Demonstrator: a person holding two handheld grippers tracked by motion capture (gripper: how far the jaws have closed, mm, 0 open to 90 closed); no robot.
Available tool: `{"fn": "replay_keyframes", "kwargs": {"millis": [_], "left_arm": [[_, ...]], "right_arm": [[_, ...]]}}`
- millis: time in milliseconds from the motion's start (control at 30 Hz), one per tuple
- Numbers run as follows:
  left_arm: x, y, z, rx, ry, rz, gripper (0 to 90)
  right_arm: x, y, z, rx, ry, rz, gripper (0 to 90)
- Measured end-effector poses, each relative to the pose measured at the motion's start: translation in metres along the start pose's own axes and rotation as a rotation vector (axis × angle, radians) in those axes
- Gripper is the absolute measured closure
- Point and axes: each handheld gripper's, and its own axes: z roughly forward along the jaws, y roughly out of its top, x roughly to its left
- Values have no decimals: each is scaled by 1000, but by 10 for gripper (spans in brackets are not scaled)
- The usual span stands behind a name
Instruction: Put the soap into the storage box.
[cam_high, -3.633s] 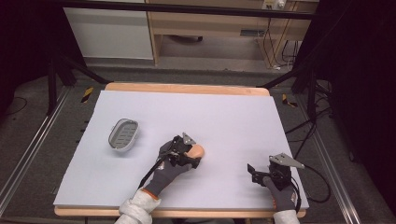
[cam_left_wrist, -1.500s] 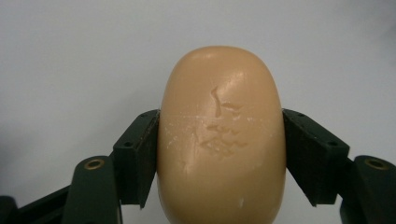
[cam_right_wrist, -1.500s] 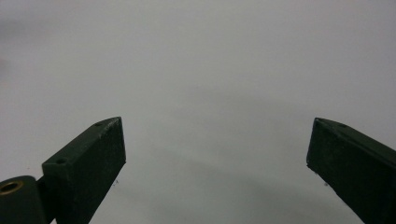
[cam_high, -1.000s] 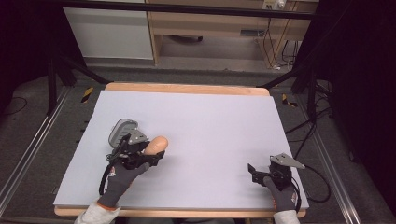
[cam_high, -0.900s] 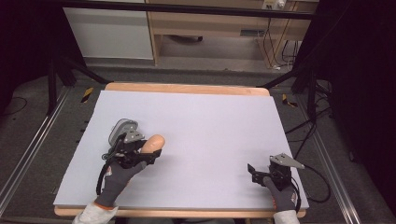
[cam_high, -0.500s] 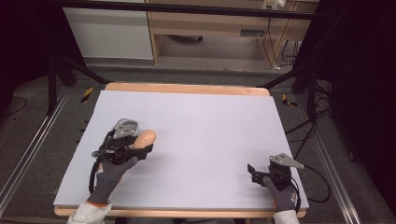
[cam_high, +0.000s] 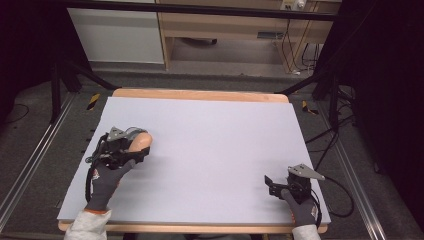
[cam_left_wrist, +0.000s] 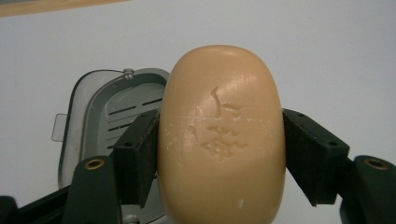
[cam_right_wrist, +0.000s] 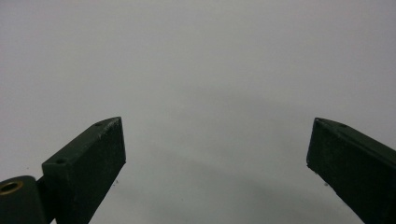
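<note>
Status, judged from the layout: the soap bar (cam_left_wrist: 222, 135) is lifted and carried to the grey soap dish (cam_left_wrist: 100, 119), which suggests a placement; that placement is not yet done, since the bar remains between the jaws and above the dish, not in it; lowering and release are left.

Left gripper (cam_high: 131, 146): clenched on the soap bar, one black pad pressed to each long side of the bar; in the left gripper view the slotted floor of the dish lies behind the bar toward 9 o'clock, partly hidden by it.

In the high view the left gripper sits at the 9 o'clock side of the white table (cam_high: 215, 135), the gloved left hand (cam_high: 107, 175) reaching up from 6 o'clock with the forearm angled toward 12 o'clock; the bar points toward 3 o'clock.

Right gripper (cam_high: 272, 182): released, jaws spread wide with nothing between them; it rests low near the table's 5 o'clock corner, well apart from the dish, its cable trailing off the edge.
</note>
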Motion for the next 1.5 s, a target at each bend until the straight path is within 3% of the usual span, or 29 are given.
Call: {"fn": "replay_keyframes", "kwargs": {"millis": [367,833,1500], "left_arm": [[19,0,10,6,38,-32,313],[31,-3,19,31,66,-48,313],[35,-8,28,55,92,-47,313]], "right_arm": [[1,0,1,2,2,0,47],[0,0,2,1,-4,-7,46],[0,0,2,5,2,3,46]]}}
